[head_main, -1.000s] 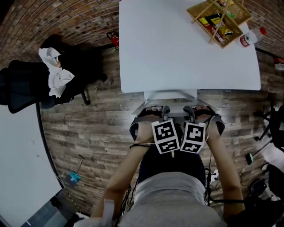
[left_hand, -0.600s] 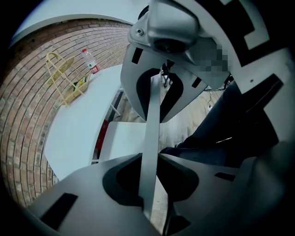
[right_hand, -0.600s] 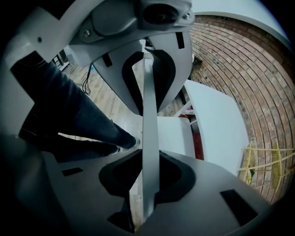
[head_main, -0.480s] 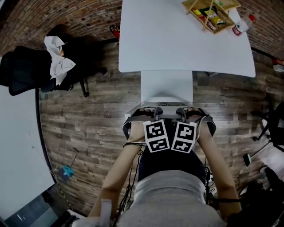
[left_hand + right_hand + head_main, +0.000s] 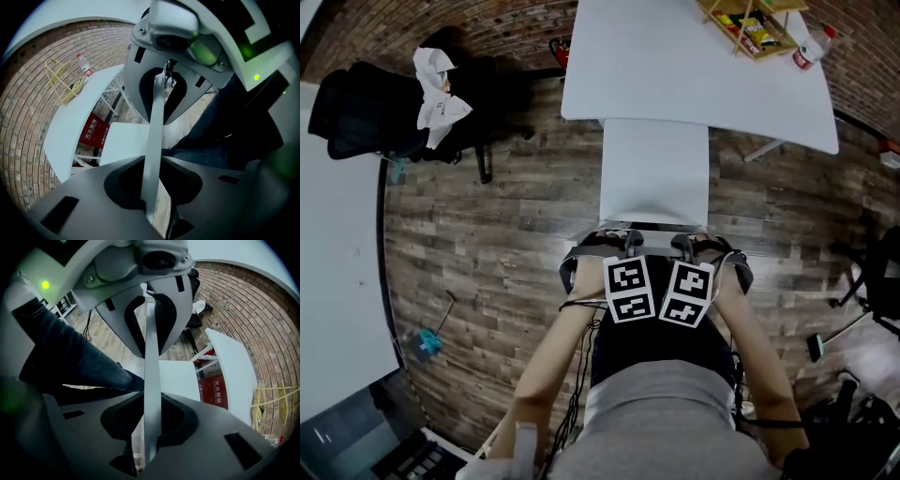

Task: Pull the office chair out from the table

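A white chair (image 5: 654, 173) stands part way out from under the white table (image 5: 675, 66), its seat showing on the wooden floor. My left gripper (image 5: 626, 246) and right gripper (image 5: 684, 246) sit side by side on the top edge of the chair's backrest, close in front of the person's body. In the left gripper view the thin backrest edge (image 5: 154, 136) runs between the jaws of my left gripper (image 5: 149, 187), which is shut on it. In the right gripper view my right gripper (image 5: 149, 427) is likewise shut on the backrest edge (image 5: 151, 376).
A black office chair (image 5: 375, 117) with a white cloth over it stands at the upper left. A woven basket (image 5: 759, 23) and a bottle (image 5: 811, 42) are on the table's far right. A white desk (image 5: 337, 244) lines the left side. Another chair's base (image 5: 862, 272) is at the right.
The white chair has slid out from under the table toward the person, so much more of its seat shows. Both grippers moved back with it, still holding the backrest.
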The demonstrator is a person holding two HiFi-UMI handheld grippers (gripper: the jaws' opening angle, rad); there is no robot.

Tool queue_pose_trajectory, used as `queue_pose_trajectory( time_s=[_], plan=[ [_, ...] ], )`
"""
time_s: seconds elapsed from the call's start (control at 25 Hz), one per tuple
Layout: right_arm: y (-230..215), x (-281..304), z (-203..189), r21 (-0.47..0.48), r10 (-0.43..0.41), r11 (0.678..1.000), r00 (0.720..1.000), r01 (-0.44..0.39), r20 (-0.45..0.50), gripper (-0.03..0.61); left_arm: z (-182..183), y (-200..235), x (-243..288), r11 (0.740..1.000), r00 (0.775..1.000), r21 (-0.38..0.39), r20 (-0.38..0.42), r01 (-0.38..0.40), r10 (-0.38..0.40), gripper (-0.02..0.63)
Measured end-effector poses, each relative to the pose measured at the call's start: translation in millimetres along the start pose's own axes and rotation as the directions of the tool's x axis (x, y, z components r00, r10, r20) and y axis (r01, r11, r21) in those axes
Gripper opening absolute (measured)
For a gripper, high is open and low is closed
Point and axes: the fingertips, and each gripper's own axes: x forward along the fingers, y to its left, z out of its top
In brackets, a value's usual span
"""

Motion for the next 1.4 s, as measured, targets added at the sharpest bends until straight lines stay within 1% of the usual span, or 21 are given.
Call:
queue_pose_trajectory(
  time_s=[0.16,0.32,0.56,0.8,0.88,0.92,0.96,1.04,1.08,1.16,1.24,1.32,1.4],
  plan=[
    [15.8,-3.7,1.9,-0.017,-0.002,1.000,1.000,0.002,0.007,0.086,-2.2,-16.2,-4.2,1.000,1.000,-0.017,0.000,0.004,-0.004,0.089],
    [27.9,-4.1,4.6,-0.010,0.010,1.000,1.000,-0.010,0.008,0.086,-6.1,-27.8,-5.8,1.000,1.000,-0.021,0.001,0.015,-0.015,0.089],
    [28.5,-3.3,6.1,0.012,0.019,1.000,1.000,-0.019,0.021,0.086,-7.6,-28.9,-4.9,0.999,0.999,-0.016,0.017,0.031,-0.031,0.089],
    [29.0,0.0,1.1,0.009,0.011,1.000,1.000,-0.011,0.019,0.087,-6.4,-28.7,-6.0,0.999,0.997,-0.017,0.074,0.029,-0.028,0.092],
    [28.5,0.0,0.8,0.028,0.013,1.000,0.999,-0.014,0.035,0.092,-5.3,-28.5,-7.3,1.000,0.995,-0.023,0.095,0.022,-0.019,0.097],
    [29.7,-1.4,3.2,0.047,0.024,0.999,0.998,-0.027,0.054,0.101,-4.3,-28.8,-9.0,0.999,0.994,-0.032,0.111,0.022,-0.018,0.098],
    [31.2,-3.3,5.9,0.066,0.039,0.997,0.996,-0.044,0.074,0.142,-2.2,-28.7,-11.7,0.999,0.991,-0.046,0.134,0.026,-0.020,0.103],
    [32.1,-8.9,10.4,0.094,0.060,0.993,0.992,-0.070,0.108,0.210,5.9,-26.0,-21.0,0.994,0.978,-0.093,0.204,0.050,-0.030,0.133],
    [31.4,-12.9,12.6,0.104,0.062,0.992,0.990,-0.075,0.127,0.221,10.9,-23.5,-27.9,0.991,0.969,-0.119,0.244,0.065,-0.034,0.152],
    [27.3,-24.3,18.8,0.130,0.049,0.989,0.983,-0.073,0.177,0.221,19.9,-17.7,-44.2,0.983,0.947,-0.163,0.319,0.090,-0.034,0.171],
    [19.7,-38.6,27.1,0.170,0.033,0.983,0.969,-0.077,0.245,0.221,27.7,-10.5,-62.1,0.975,0.919,-0.197,0.394,0.106,-0.020,0.172],
    [9.9,-53.6,35.1,0.222,0.026,0.970,0.946,-0.102,0.322,0.219,34.1,-1.2,-80.1,0.967,0.886,-0.230,0.463,0.112,0.007,0.172],
    [-3.4,-70.0,41.0,0.284,0.009,0.950,0.916,-0.134,0.402,0.218,38.6,12.7,-97.4,0.958,0.854,-0.270,0.518,0.100,0.057,0.172]
  ],
)
